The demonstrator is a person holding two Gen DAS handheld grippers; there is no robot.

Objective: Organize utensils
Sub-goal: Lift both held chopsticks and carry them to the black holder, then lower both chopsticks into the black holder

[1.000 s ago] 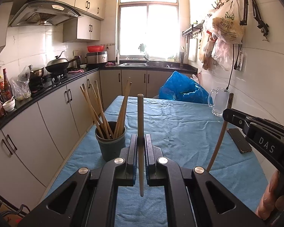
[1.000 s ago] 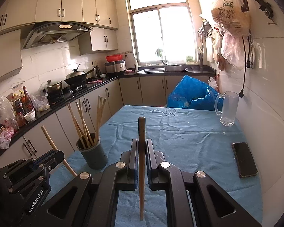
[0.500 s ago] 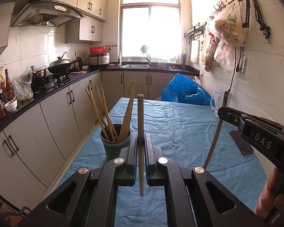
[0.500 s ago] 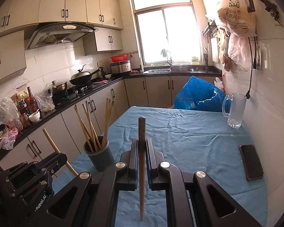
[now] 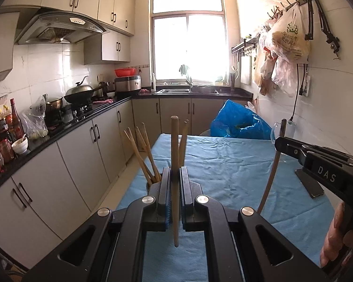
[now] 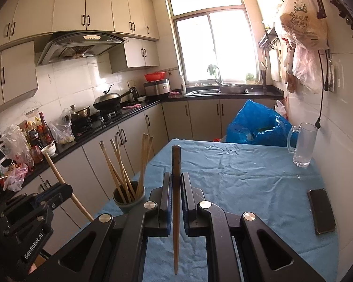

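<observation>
My left gripper (image 5: 175,171) is shut on a wooden chopstick (image 5: 174,141) that stands upright between its pads. My right gripper (image 6: 176,178) is likewise shut on a second upright chopstick (image 6: 176,159). A dark green holder cup (image 6: 127,198) stands near the table's left edge with several chopsticks (image 6: 118,164) leaning in it. In the left wrist view the cup is almost hidden behind the left fingers, and only its chopsticks (image 5: 143,152) show. Each gripper appears in the other's view: the right gripper (image 5: 280,143) on the right, the left gripper (image 6: 62,189) at lower left, below and left of the cup.
A blue cloth (image 6: 247,176) covers the table. A glass mug (image 6: 302,145) and a dark phone (image 6: 322,211) lie along the right wall side. A blue plastic bag (image 6: 258,124) sits beyond the far edge. Kitchen cabinets (image 6: 89,155) run along the left. A hand (image 5: 334,242) holds the right gripper.
Both grippers have risen and moved forward with their chopsticks. In the left wrist view the cup has slid from left of the fingers to behind them.
</observation>
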